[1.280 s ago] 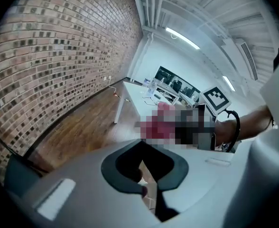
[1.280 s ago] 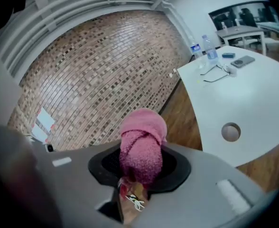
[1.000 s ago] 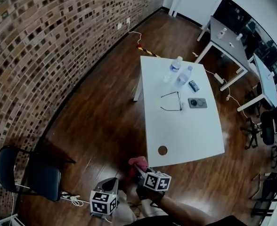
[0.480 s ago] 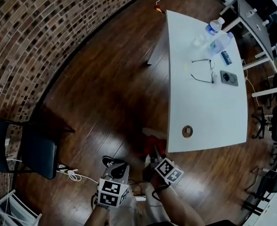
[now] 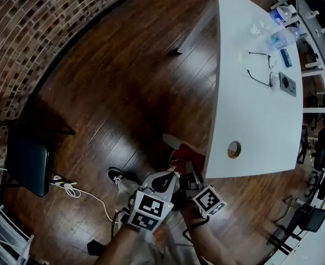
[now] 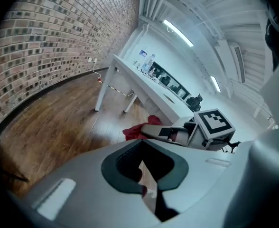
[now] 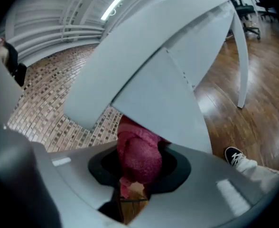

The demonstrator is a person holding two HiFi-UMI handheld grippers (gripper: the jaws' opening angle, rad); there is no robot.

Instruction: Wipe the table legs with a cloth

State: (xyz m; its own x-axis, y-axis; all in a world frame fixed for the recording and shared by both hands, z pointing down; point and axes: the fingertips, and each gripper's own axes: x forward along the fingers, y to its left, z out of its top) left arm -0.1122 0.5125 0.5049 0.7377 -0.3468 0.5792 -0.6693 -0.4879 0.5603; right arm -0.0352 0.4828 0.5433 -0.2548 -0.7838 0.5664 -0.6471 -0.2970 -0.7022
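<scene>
Cloth (image 7: pixel 139 158), red, sits bunched between the jaws of the right gripper (image 7: pixel 132 194). The jaws are closed onto it, and the bulk of the fabric bulges out past the tips. The cloth's upper edge touches the white bench leg (image 7: pixel 163 103), just under the bench top.

Head view: right gripper (image 5: pixel 189 167) is at the near left corner of the bench (image 5: pixel 251 126), with the cloth (image 5: pixel 187 150) at that corner above the wooden floor (image 5: pixel 124 93). Left gripper (image 5: pixel 165 181) is just left of the right one, their bodies nearly touching.

Left gripper view: the jaws of the left gripper (image 6: pixel 149 194) are drawn close together, leaving only a thin slit. Nothing is held between them, and they point toward the cloth (image 6: pixel 139 129) and the right gripper (image 6: pixel 177 134). No contact with cloth or bench.

Bench top, far end: two plastic bottles (image 5: pixel 278 37), glasses (image 5: pixel 262 70) and a phone (image 5: pixel 287 84). A round hole (image 5: pixel 234 149) lies near the close edge.

Floor, left of the grippers: a black shoe (image 5: pixel 117 175) and a white cable (image 5: pixel 68 189). A black chair (image 5: pixel 24 162) stands at the far left, beside the brick wall (image 5: pixel 30 26).
</scene>
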